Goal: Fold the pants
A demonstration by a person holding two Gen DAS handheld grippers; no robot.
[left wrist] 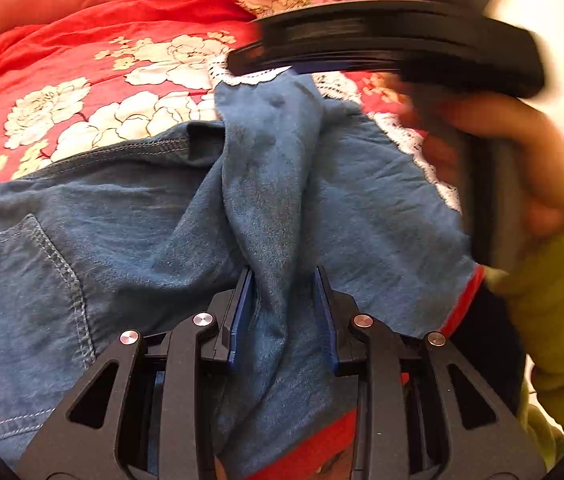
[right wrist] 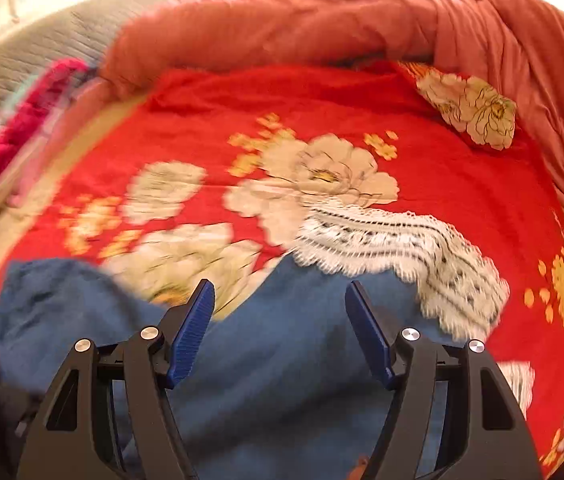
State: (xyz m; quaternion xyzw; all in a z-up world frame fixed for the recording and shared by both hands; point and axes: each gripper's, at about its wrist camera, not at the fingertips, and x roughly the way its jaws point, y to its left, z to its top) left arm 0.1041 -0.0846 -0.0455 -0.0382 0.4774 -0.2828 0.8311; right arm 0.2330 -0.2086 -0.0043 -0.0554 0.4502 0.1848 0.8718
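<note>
Blue denim pants (left wrist: 130,232) with a stitched back pocket (left wrist: 22,264) and a white lace hem (right wrist: 402,240) lie on a red floral bedspread (right wrist: 462,184). My left gripper (left wrist: 284,271) is shut on a raised ridge of the pants fabric, which fills the gap between its blue pads. My right gripper (right wrist: 279,285) hangs open just above the blue cloth near the lace, with nothing pinched. In the left wrist view the right tool's black body (left wrist: 402,44) is blurred at the upper right, held by a hand (left wrist: 514,152) in a green sleeve (left wrist: 562,320).
A bunched pink quilt (right wrist: 322,20) runs along the far side of the bed. A floral pillow (right wrist: 478,116) lies at the back right. Pink and white folded cloth (right wrist: 22,136) and a grey quilted mattress edge (right wrist: 22,68) are at the left.
</note>
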